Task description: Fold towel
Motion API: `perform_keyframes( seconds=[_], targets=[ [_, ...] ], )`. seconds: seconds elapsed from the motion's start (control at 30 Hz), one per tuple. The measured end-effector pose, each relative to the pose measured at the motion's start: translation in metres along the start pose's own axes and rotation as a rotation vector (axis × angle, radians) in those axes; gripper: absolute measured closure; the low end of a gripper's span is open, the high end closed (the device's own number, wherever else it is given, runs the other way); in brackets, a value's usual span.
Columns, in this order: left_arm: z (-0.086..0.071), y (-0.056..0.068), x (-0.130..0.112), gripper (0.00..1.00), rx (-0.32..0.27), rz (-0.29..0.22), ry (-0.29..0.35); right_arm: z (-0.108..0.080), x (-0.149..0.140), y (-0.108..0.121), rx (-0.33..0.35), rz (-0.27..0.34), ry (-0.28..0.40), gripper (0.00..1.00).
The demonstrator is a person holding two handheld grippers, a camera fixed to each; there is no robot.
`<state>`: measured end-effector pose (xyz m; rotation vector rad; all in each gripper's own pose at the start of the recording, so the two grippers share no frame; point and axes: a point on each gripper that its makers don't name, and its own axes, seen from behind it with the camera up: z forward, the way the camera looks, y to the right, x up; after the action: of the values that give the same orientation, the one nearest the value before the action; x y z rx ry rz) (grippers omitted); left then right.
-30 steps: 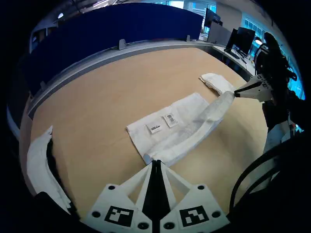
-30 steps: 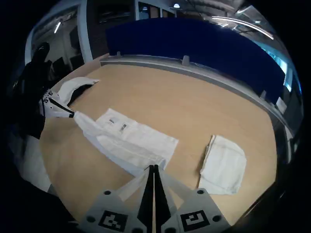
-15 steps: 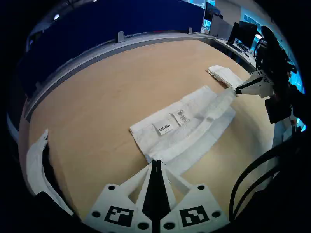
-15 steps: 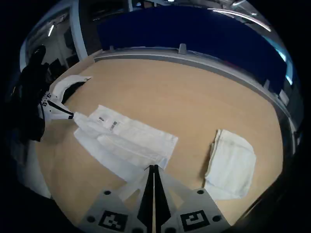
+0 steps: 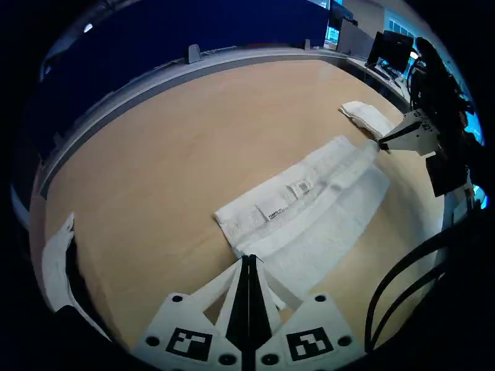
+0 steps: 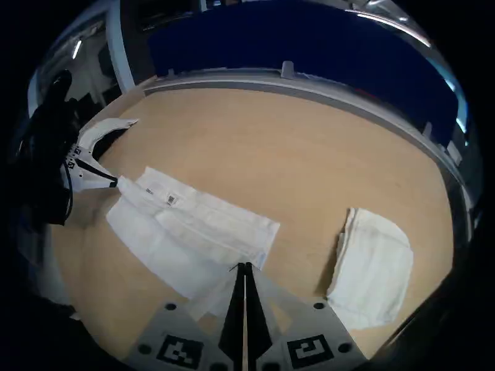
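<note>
From the left gripper view we see the right gripper [image 5: 380,146] far off at the right, with dark monitors [image 5: 390,49] behind it. The right gripper view gives us the opposite look, with the left gripper [image 6: 116,181] far off at the left in front of a person in dark clothes [image 6: 46,154]. We count two grippers, two towels and two small labels [image 5: 303,185] on the long towel. That towel [image 5: 322,210] lies flat near the middle of the wooden table [image 5: 173,136], doubled lengthwise, with the labelled layer on the side nearer the blue divider [image 5: 185,31]. Its long axis runs from one gripper to the other. In the left gripper view it slants from the near centre up to the right, and in the right gripper view from the near centre up to the left. Each claw is closed to a thin slit. Each nips one end corner of the towel, and those corners are low over the table. The second towel [image 6: 371,272] is folded into a compact pad and lies apart from the long one, on the right gripper's side. A curved white object [image 6: 102,133] sits at the table edge beyond the left gripper. We cannot tell what it is.
</note>
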<state>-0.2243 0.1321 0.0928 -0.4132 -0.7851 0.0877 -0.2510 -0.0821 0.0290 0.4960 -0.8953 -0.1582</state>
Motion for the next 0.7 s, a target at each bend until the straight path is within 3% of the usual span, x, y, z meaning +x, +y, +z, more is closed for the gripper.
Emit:
perform_keyframes(
  seconds=[0.3, 0.4, 0.47, 0.67, 0.7],
  targets=[
    [0.011, -0.009, 0.004, 0.97, 0.018, -0.003, 0.000, 0.013, 0.005, 0.004, -0.018, 0.001, -0.005, 0.88],
    [0.014, -0.013, 0.006, 0.91, 0.029, -0.008, 0.001, 0.017, 0.008, 0.005, -0.029, -0.004, 0.000, 0.77],
    [0.015, -0.016, 0.008, 0.77, 0.033, -0.011, 0.003, 0.018, 0.011, 0.007, -0.038, -0.007, 0.005, 0.64],
    [0.012, -0.019, 0.014, 0.09, 0.028, -0.017, 0.022, 0.017, 0.019, 0.008, -0.045, -0.013, 0.023, 0.12],
    [0.011, -0.020, 0.016, 0.07, 0.029, -0.019, 0.028, 0.017, 0.020, 0.008, -0.048, -0.012, 0.026, 0.09]
  ],
)
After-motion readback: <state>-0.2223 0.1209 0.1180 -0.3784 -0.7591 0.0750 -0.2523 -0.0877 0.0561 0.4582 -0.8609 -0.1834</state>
